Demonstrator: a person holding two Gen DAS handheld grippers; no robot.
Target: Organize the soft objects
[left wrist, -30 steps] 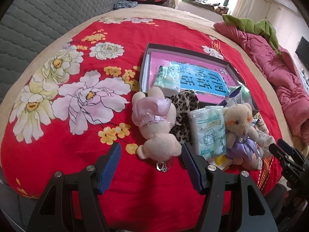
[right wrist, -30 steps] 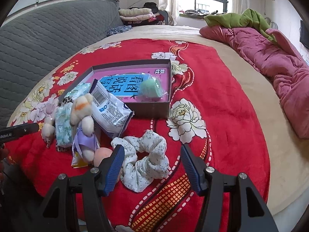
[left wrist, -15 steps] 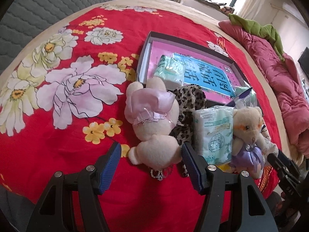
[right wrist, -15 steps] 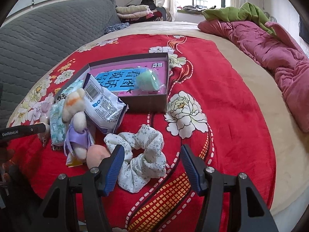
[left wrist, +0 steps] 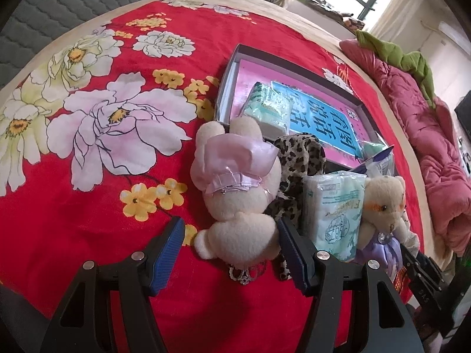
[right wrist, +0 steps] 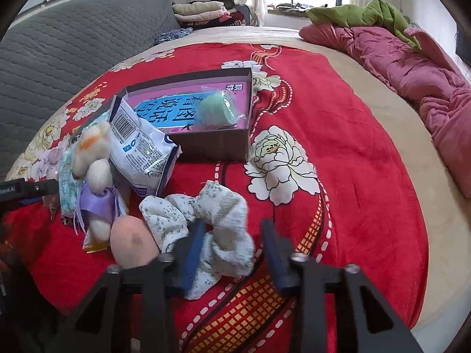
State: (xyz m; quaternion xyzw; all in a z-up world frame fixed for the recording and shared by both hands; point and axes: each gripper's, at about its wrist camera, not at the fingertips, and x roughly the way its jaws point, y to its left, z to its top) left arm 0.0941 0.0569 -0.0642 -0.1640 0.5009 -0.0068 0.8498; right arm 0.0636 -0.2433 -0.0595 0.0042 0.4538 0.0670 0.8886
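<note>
The right gripper (right wrist: 232,253) has just been closing on the white floral scrunchie (right wrist: 203,223). Its left finger is pushed into the fabric near the ring's hole, while the right finger stands just clear of the cloth, so the jaws are not yet pressing the near loop between them. The scrunchie lies on the red bedspread (right wrist: 338,153) near the bed's front edge, just in front of the open box (right wrist: 206,144), which probably serves as the bin for the soft things: a green puff (right wrist: 216,111) already sits inside.

The left gripper (left wrist: 229,250) is spread wide, straddling the head of the pink-dressed bear (left wrist: 238,194), which lies face down against the box's near wall. The fingers reach down its sides without squeezing, likely lined up for a grip across the head. A tissue pack (left wrist: 334,206) and a second bear (left wrist: 382,206) crowd its right side.
</note>
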